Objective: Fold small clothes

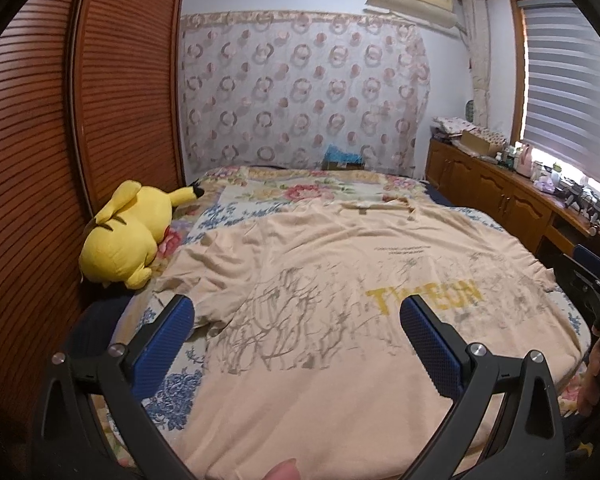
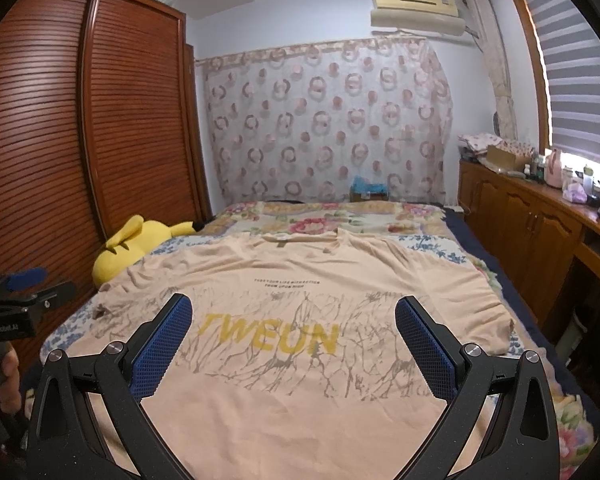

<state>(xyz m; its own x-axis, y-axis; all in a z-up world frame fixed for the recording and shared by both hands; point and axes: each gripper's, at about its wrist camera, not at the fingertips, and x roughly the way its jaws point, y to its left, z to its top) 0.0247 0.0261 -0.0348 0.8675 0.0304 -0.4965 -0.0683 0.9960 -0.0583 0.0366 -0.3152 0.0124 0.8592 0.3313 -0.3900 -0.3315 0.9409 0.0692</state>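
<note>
On the bed, seen from the left wrist camera, a peach T-shirt (image 1: 320,300) lies spread face up over a floral quilt (image 1: 228,208), its collar toward the far wall and its hem nearest the camera. The left gripper (image 1: 296,322) hangs above the shirt's lower half with its blue-padded fingers (image 1: 172,332) spread wide and nothing between them. The shirt's left sleeve area is rumpled into creases near a yellow plush toy (image 1: 128,236), which lies at the bed's edge against a slatted wooden wardrobe (image 1: 60,140). At the right edge of this view, part of the right gripper (image 1: 592,288) shows as a dark frame, with what may be a hand just below it, though it is too cropped to be sure. A wooden cabinet (image 1: 492,192) cluttered with small items runs under the window

From the right wrist camera, the T-shirt (image 2: 300,280) looks flatter, with yellow lettering reading TWEUN across the chest and a grey branching print around it. The right gripper (image 2: 294,322) hovers over the lower front with its fingers (image 2: 424,340) also held wide apart, gripping nothing. The left gripper (image 2: 24,280) appears at the far left edge, held by a hand (image 2: 8,372). The plush toy (image 2: 136,248) lies beside the shirt's left shoulder, and a patterned curtain (image 2: 328,120) hangs beyond the bed
</note>
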